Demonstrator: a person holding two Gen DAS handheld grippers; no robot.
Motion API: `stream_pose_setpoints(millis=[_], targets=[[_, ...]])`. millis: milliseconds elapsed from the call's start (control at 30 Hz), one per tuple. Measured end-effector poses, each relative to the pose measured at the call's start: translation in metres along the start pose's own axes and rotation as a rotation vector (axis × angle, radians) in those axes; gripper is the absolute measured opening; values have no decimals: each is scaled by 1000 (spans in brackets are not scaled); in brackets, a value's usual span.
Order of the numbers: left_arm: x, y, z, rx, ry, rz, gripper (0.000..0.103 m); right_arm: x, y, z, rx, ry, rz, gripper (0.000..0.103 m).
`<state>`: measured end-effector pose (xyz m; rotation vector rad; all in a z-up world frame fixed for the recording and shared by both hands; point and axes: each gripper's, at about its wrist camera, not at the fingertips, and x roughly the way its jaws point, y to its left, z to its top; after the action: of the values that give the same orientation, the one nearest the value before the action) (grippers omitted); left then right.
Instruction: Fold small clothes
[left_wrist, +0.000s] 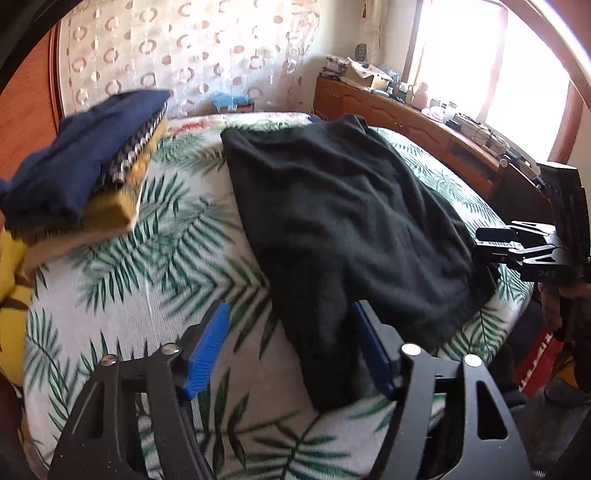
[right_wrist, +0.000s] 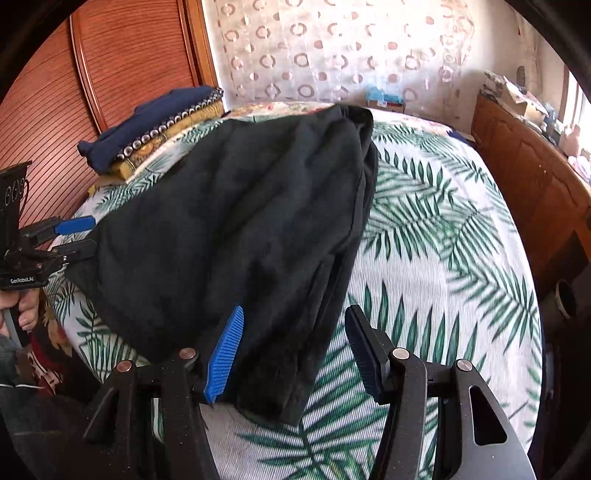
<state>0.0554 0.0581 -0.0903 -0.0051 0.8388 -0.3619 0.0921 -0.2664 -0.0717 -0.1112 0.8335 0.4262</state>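
A black garment (left_wrist: 343, 229) lies spread on the palm-leaf bed cover (left_wrist: 166, 258); it also shows in the right wrist view (right_wrist: 236, 221). My left gripper (left_wrist: 291, 332) is open, its blue fingers (left_wrist: 208, 347) astride the garment's near left corner. My right gripper (right_wrist: 293, 332) is open, its blue fingers (right_wrist: 227, 350) astride the near right corner. Each gripper shows in the other's view, the right one (left_wrist: 495, 240) and the left one (right_wrist: 75, 236), both at the garment's edge.
A stack of folded clothes (left_wrist: 88, 162), navy on top of yellow, sits at the bed's far left, also in the right wrist view (right_wrist: 155, 125). A wooden cabinet (left_wrist: 424, 125) with clutter runs along the right under a bright window. A wooden headboard (right_wrist: 110, 74) stands on the left.
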Motion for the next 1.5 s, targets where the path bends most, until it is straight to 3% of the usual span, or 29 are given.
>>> stream_pose_setpoints(millis=[300, 500, 533, 767, 1000, 1233, 1500], targets=[[-3, -1, -17, -39, 17, -76, 46, -6, 9, -14, -31, 16, 16, 58], [-4, -6, -15, -33, 26, -148, 20, -2, 17, -23, -62, -11, 72, 23], [-6, -7, -14, -32, 21, -156, 7, -2, 14, -23, -50, -15, 97, 15], [-36, -9, 18, -47, -126, -164, 5, -17, 1, -17, -22, -109, 155, 8], [-35, 1, 92, -54, -226, -161, 5, -43, -12, 30, -45, -229, 129, 8], [19, 32, 174, -64, -194, -85, 5, -13, -18, 122, -137, -261, 3, 8], [72, 56, 205, -108, -129, -38, 5, 57, -34, 182, -111, -203, -25, 8]])
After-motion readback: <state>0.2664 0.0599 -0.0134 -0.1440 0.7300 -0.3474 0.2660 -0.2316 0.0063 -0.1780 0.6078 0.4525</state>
